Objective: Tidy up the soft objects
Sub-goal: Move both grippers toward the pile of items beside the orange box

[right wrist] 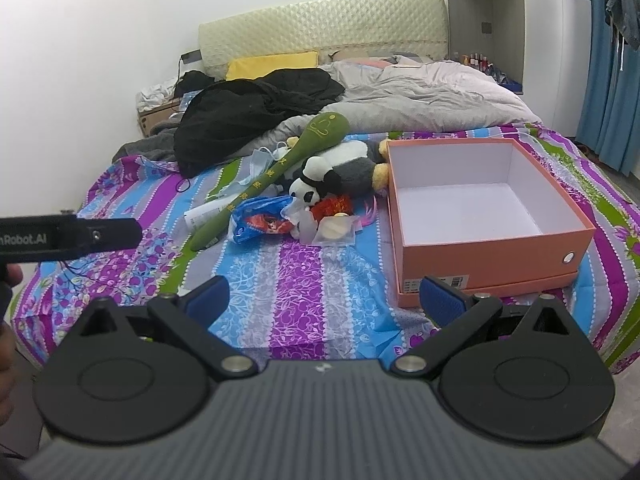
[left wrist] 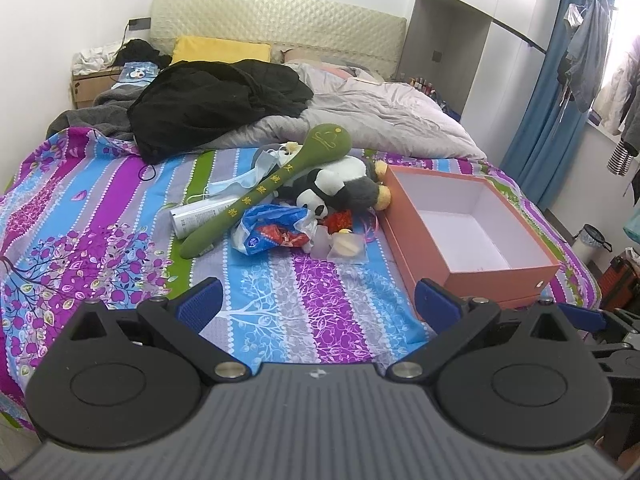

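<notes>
1. Both hand-held grippers hang over the near edge of the bed with the striped purple, blue and green floral sheet [left wrist: 304, 280], and neither touches anything yet.
2. The left hand-held gripper [left wrist: 320, 300] has its blue pads spread wide and empty, which to me looks like readiness for something bulky.
3. The right hand-held gripper [right wrist: 326, 300] matches it: fingers wide apart, nothing between them.
4. Ahead of the left one, slightly right of centre, lies the heap: a black-and-white panda plush toy [left wrist: 320, 194] pressed against a grey plush with yellow feet [left wrist: 360, 190].
5. A long green spoon-shaped plush with yellow lettering [left wrist: 276, 182] lies across the heap, head far, handle pointing back to the left.
6. In front of the toys sit a crumpled blue-and-red plastic bag [left wrist: 272, 232], a white can [left wrist: 200, 214] and a light blue face mask [left wrist: 248, 176], all mixed together.
7. An open orange cardboard box with a white inside [right wrist: 480, 248] waits empty just ahead-right of the right hand-held gripper, beside the heap; it is probably the bin for the plush.
8. The green spoon likely goes first, since it rests on top.
</notes>
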`<state>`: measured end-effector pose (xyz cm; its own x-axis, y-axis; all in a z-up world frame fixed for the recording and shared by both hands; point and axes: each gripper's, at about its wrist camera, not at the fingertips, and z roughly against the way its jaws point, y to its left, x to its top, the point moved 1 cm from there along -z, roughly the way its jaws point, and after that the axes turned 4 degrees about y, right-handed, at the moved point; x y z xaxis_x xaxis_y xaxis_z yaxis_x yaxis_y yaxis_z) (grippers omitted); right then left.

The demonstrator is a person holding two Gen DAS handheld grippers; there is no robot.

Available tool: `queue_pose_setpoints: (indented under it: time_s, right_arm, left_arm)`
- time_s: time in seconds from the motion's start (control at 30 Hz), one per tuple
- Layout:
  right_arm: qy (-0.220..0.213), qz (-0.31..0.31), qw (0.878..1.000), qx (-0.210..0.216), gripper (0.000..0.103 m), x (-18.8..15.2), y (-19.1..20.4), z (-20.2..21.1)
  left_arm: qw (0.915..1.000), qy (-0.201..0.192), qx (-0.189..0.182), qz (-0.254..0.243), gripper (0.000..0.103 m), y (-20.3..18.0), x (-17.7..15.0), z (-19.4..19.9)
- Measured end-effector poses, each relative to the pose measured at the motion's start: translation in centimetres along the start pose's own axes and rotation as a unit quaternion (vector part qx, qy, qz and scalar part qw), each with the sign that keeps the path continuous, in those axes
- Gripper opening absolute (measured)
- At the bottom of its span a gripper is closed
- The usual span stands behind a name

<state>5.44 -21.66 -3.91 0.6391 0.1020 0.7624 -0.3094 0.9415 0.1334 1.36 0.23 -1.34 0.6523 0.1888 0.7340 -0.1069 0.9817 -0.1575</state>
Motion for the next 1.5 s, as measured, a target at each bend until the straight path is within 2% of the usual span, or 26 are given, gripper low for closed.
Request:
queue_pose_setpoints:
  time_s: [0.87,1.5]
  right_arm:
    - [0.022,-0.007,1.0,-0.001,0.103,-0.2,0.0,-1.3]
    - [0.041,-0.02,0.999,0.0,0.103,-0.2,-0.2,-4.8]
  left_arm:
    - [0.9999,0.012,0.005,0.001,0.103,0.6,-0.1,-1.2]
    - [0.9984,0.056,0.013,-0.004,0.103,2.5,0.4,-5.9]
